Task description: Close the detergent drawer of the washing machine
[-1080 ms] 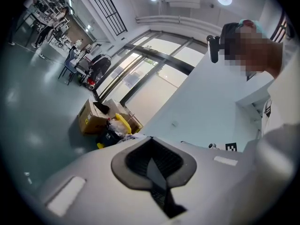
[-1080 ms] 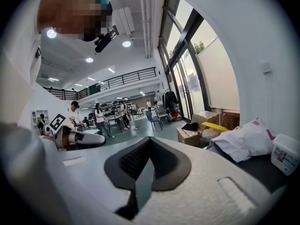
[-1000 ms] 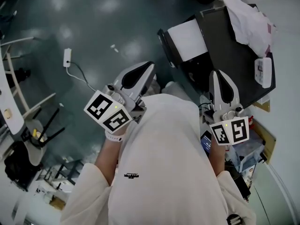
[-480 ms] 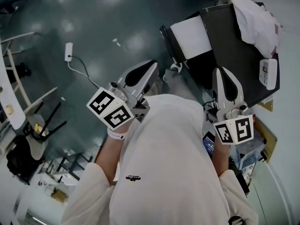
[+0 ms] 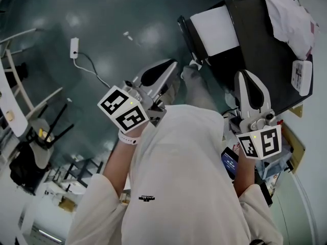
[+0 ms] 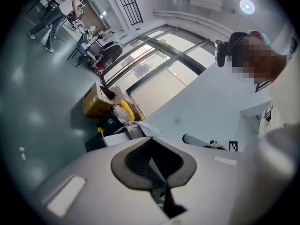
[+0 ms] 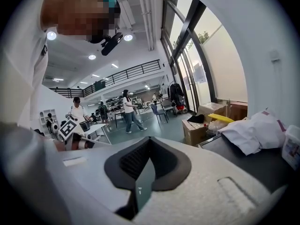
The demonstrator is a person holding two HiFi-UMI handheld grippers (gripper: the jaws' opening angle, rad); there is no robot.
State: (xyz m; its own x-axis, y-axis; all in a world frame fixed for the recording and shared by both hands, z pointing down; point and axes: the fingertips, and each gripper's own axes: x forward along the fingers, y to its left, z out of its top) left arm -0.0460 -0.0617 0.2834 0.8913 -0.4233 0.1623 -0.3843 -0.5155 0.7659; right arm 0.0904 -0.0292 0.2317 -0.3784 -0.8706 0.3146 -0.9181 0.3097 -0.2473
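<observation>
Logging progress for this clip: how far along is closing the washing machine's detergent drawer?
Done: nothing visible. In hand: the left gripper and right gripper hover by the person's torso, jaws together and empty, neither visibly touching the dark-topped machine with the white cloth on it. Left: reach the drawer, which these views don't clearly show, and push it shut.

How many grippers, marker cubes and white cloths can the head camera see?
Grippers: 2, the left gripper and the right gripper
Marker cubes: 2
White cloth: 1
Total: 5
</observation>
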